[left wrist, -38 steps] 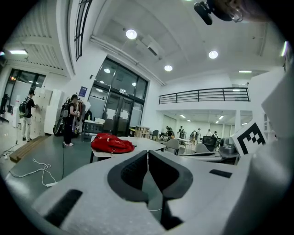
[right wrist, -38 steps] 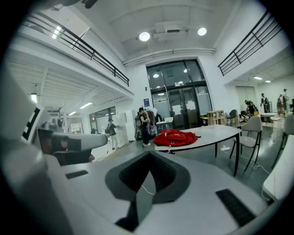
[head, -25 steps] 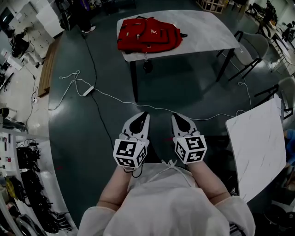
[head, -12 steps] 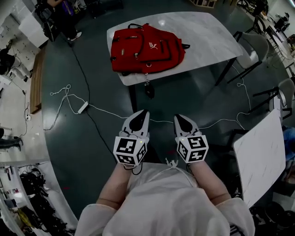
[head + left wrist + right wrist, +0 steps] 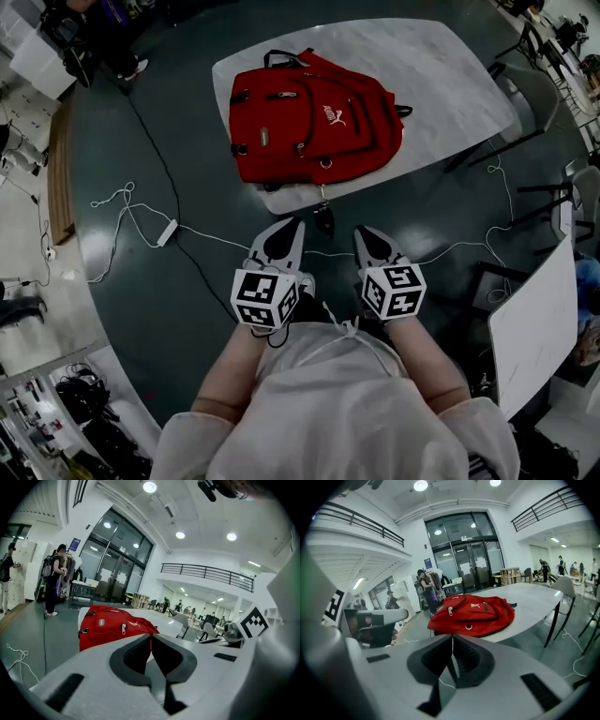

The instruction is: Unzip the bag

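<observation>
Closer now: the table and its red bag have slid down the head view toward both grippers since half a second ago, and the bag sits larger in frame. Left gripper [image 5: 289, 225] at lower centre has its jaws pressed together tip to tip, with nothing between them. Right gripper [image 5: 366, 232] just beside it is closed the same way and also empty. Both point up the frame at the near edge of the white table [image 5: 459, 70], and neither touches it. Between their tips, a dark strap end [image 5: 324, 218] dangles off that edge. The bag [image 5: 314, 117] lies flat on the table's left half, in the upper centre of the frame, zips closed, well apart from both grippers. In the right gripper view a silver zip pull [image 5: 450, 611] shows near the bag's top and a metal ring [image 5: 467, 627] hangs low on its front. A white cable [image 5: 131, 211] trails across the dark floor at left, and a second white tabletop [image 5: 530, 328] stands at right.
</observation>
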Demonstrator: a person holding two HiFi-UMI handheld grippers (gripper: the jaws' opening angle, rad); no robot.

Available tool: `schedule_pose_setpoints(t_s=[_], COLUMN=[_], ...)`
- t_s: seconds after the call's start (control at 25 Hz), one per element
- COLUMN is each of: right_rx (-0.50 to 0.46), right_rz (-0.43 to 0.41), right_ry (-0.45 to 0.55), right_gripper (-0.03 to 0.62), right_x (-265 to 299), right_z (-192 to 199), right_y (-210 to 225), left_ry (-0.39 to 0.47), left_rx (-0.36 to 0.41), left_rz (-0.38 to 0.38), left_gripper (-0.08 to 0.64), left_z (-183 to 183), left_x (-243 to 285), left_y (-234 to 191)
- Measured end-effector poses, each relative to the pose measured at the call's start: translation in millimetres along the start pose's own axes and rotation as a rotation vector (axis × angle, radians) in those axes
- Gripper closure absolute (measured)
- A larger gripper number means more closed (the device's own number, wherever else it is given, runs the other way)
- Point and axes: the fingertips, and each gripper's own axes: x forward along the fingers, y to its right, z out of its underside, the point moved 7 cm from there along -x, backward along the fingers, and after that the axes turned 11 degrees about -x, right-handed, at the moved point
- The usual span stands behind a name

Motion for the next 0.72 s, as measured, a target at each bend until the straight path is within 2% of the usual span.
schedule_pose_setpoints(t_s=[0.16, 0.28, 0.52, 0.72], right_rx=[0.042, 0.032, 0.020, -0.012], right_rz=[-0.018, -0.035, -0.081, -0.152], right_ry=[-0.068, -0.112, -0.166, -0.268], right_gripper=[0.565, 0.563, 0.563, 0.563], right_x=[37, 57, 99, 135], right_z=[0, 4, 8, 13], right_y=[-3, -1, 7, 16], left_ry=[-0.036, -0.056, -0.099, -0.129], left_rx=[-0.043, -0.097, -0.188, -0.197], left_rz=[0.005, 0.002, -0.067, -0.110], left_gripper=[0.534, 0.534, 0.534, 0.534], left_z=[0, 8, 25, 30], left_x=[15, 26, 56, 83], left_y=[-31, -47, -78, -93])
